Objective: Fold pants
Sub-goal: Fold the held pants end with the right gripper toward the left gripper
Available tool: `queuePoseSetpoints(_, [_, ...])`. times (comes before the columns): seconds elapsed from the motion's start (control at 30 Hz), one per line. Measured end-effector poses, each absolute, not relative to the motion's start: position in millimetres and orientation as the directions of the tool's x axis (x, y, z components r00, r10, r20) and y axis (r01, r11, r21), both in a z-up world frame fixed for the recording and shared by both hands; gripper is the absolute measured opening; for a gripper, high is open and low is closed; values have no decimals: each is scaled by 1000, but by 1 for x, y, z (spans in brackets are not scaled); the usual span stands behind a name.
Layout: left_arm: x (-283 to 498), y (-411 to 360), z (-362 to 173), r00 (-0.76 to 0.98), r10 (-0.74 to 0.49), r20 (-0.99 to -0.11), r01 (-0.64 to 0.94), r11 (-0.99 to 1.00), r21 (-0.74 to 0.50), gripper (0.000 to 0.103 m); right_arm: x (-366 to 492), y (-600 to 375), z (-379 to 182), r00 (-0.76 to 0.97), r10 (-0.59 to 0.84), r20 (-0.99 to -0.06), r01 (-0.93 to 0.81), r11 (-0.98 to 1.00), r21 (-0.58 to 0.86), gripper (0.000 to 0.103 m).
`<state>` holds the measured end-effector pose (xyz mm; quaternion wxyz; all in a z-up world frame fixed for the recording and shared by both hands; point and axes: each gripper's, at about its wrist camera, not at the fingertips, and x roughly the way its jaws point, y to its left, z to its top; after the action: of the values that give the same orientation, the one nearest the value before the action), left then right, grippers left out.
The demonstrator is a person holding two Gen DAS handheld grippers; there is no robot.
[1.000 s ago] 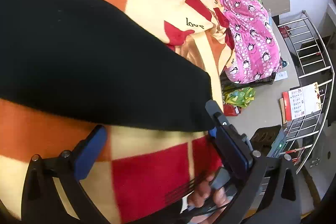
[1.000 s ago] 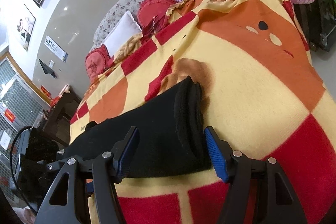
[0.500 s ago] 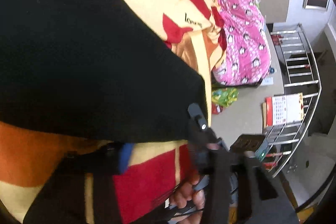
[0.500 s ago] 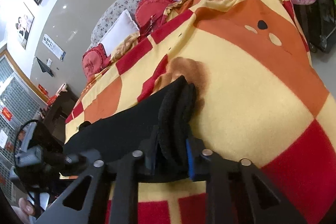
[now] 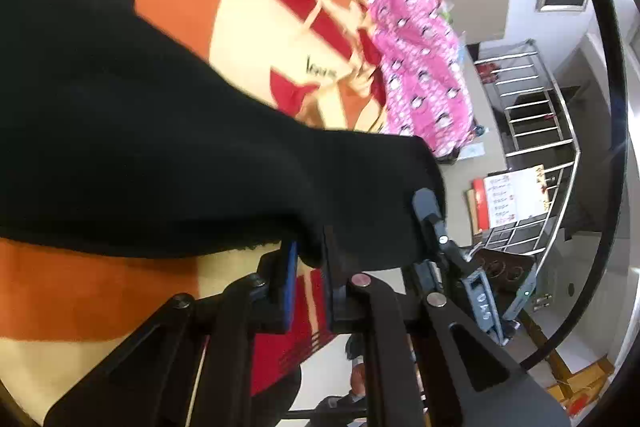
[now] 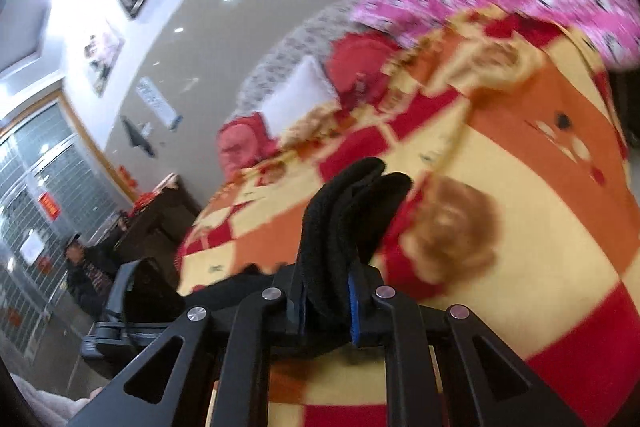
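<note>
While clamping black pants (image 5: 160, 155) | L gripper (image 5: 310, 267) pinches hem | R gripper (image 6: 326, 301), jaws just closing, grips cuff

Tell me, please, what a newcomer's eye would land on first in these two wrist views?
First the black pants, pinched near one end by the left claw and at a bunched edge by the right claw. Beneath them spreads a loud red, orange and cream checked blanket, with a pink penguin-print quilt heaped at its far end.
</note>
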<state>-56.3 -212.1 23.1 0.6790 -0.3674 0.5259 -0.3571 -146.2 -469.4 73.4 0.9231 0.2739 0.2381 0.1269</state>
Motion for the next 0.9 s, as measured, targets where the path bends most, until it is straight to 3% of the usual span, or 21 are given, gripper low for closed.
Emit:
queuePoseSetpoints(0.37, [-68, -97, 35, 350, -837, -420, 58, 467, -882, 4, -91, -337, 128, 754, 557, -349, -368, 797, 478, 14])
queuePoseSetpoints(0.7, [-80, 14, 16, 557, -667, -495, -54, 566, -823, 4, -36, -208, 113, 565, 688, -455, -540, 726, 426, 14])
queuePoseSetpoints(0.9, [-67, 38, 13, 582, -657, -479, -62, 552, -832, 5, -11, -165, 91, 458, 730, -508, -586, 677, 445, 14])
